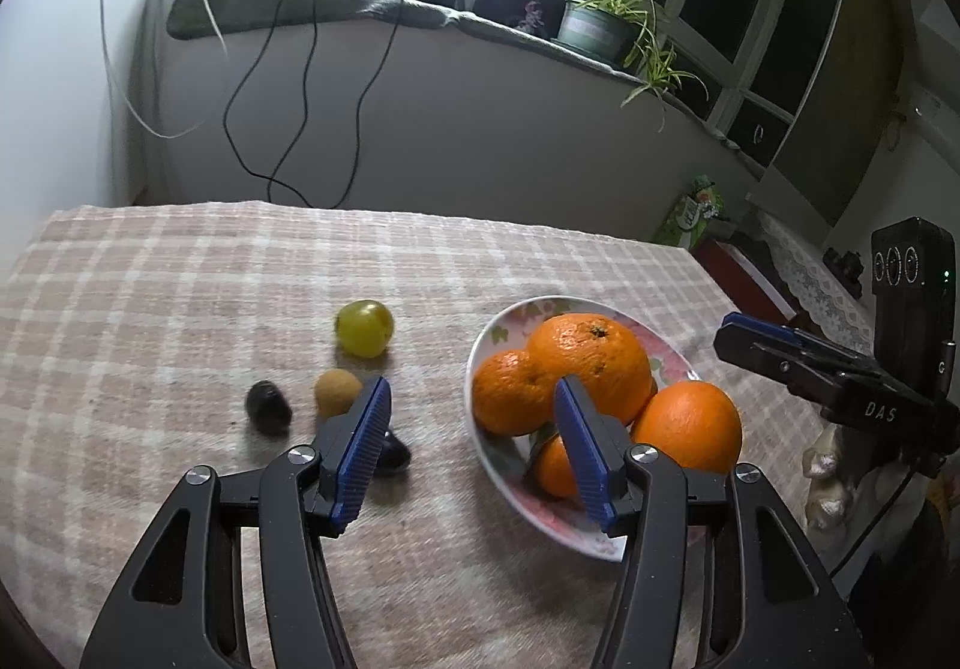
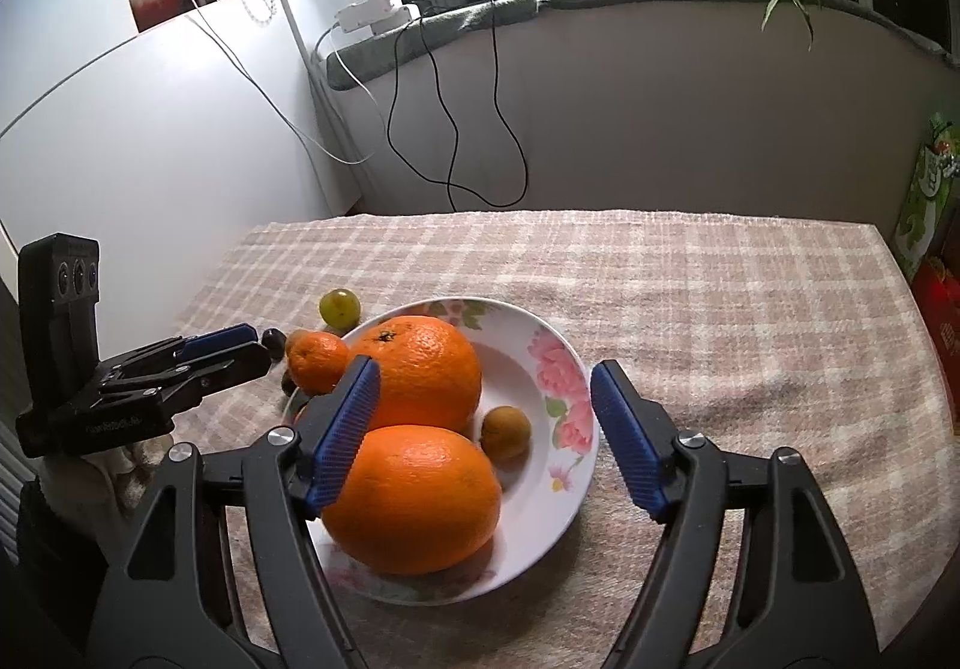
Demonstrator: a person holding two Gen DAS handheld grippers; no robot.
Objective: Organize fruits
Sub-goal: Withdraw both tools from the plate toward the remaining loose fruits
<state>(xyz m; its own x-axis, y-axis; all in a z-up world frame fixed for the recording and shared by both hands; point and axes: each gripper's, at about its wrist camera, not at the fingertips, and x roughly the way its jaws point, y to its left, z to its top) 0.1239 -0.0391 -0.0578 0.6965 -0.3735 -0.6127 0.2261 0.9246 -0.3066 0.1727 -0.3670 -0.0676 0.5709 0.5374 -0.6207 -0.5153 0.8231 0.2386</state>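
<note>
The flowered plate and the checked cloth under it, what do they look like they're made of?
Plate: probably glazed ceramic or porcelain, though melamine is possible; white, glossy, catching the light, with a printed pink flower pattern. Checked cloth: a woven textile, matte and slightly fuzzy, with visible weave and soft wrinkles.

Black gripper (image 1: 471, 390), ribbed blue pads (image 1: 360, 450)

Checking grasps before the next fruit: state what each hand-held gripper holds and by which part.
Nothing is held. The left hand-held gripper is open above the cloth between the loose small fruits and the plate; the right hand-held gripper is open over the plate.
</note>
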